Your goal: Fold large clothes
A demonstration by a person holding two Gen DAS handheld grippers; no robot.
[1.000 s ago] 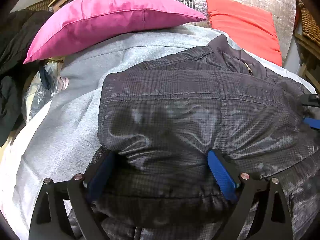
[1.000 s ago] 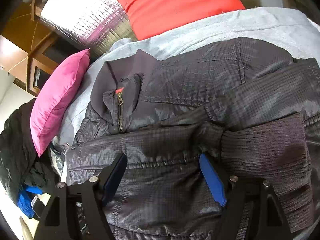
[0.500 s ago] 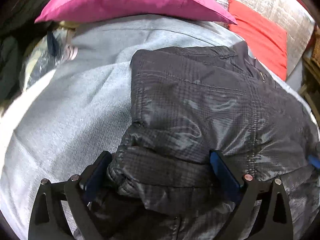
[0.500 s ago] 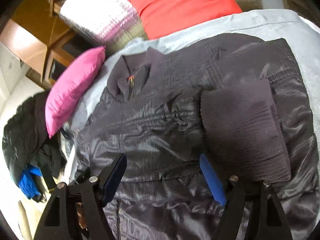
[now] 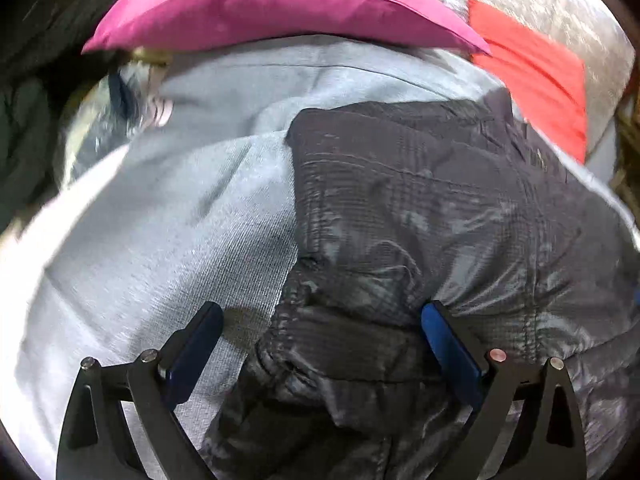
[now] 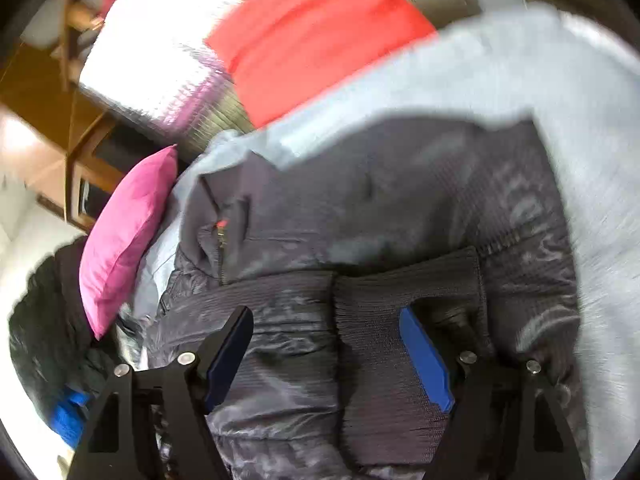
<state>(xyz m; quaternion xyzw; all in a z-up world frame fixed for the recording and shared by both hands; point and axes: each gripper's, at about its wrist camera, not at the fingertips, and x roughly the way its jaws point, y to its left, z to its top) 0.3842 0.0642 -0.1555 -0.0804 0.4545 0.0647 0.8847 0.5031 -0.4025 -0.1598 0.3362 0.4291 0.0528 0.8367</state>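
Your jacket lies spread on the grey blanket that covers the bed, collar toward the cushions, with one sleeve already laid across the chest so its ribbed cuff rests on the front. Judging by that, the next fold is the body, so take each side low at the hem and carry both up evenly; the shiny fabric looks slippery and may slide out of a shallow bite.

The widest free room is the bare blanket to the left of the jacket's folded edge. Up top, the pink cushion and red cushion crowd the collar end, so don't push the bundle that way.

Your left gripper stands apart over the jacket's lower left edge, clamping nothing. Your right gripper is also apart, straddling the cuff.
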